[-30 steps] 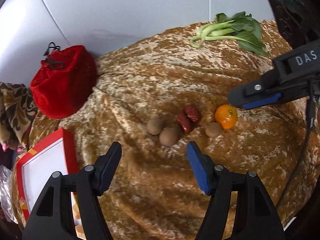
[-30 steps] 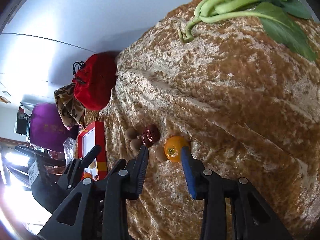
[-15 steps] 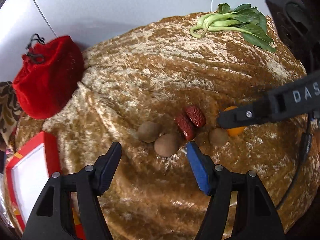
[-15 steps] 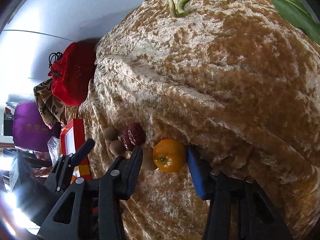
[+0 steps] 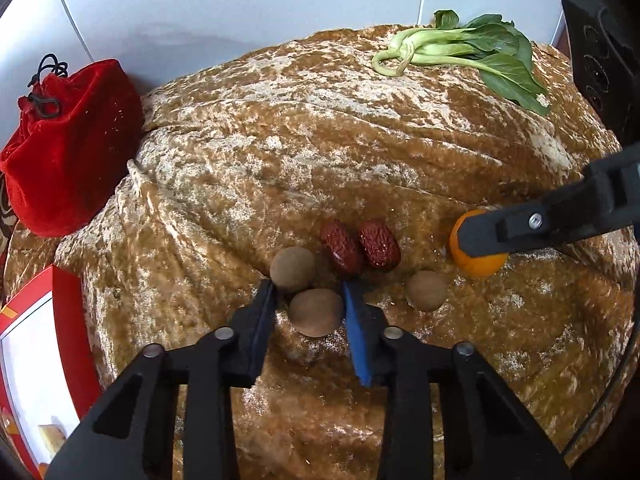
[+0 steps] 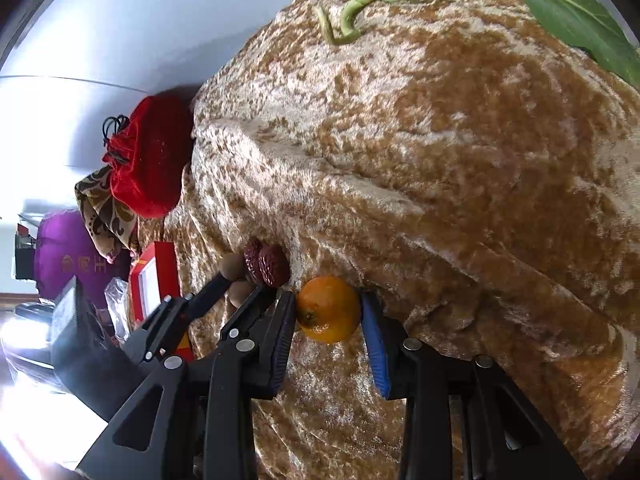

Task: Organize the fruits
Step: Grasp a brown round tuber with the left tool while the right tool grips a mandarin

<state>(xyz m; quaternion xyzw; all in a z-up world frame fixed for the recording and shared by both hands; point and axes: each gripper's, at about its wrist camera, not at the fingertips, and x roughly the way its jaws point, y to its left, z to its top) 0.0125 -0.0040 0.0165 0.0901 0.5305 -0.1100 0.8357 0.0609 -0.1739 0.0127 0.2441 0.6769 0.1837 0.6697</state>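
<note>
Gold cloth (image 5: 320, 152): tools seemingly pinching longan (image 5: 316, 312), orange (image 6: 329, 309).

Between my left fingers I am seeing a round brown fruit (image 5: 316, 312), dull-skinned and lying on the cloth. A second brown fruit (image 5: 292, 269) is sitting just behind it, touching it, and a third (image 5: 426, 291) is lying apart to the right. Two wrinkled red dates (image 5: 360, 245) are lying side by side, touching, just behind the brown ones. The small orange (image 6: 329, 309), glossy and whole, is lying on its side between my right fingers, its stem dimple facing left.
</note>
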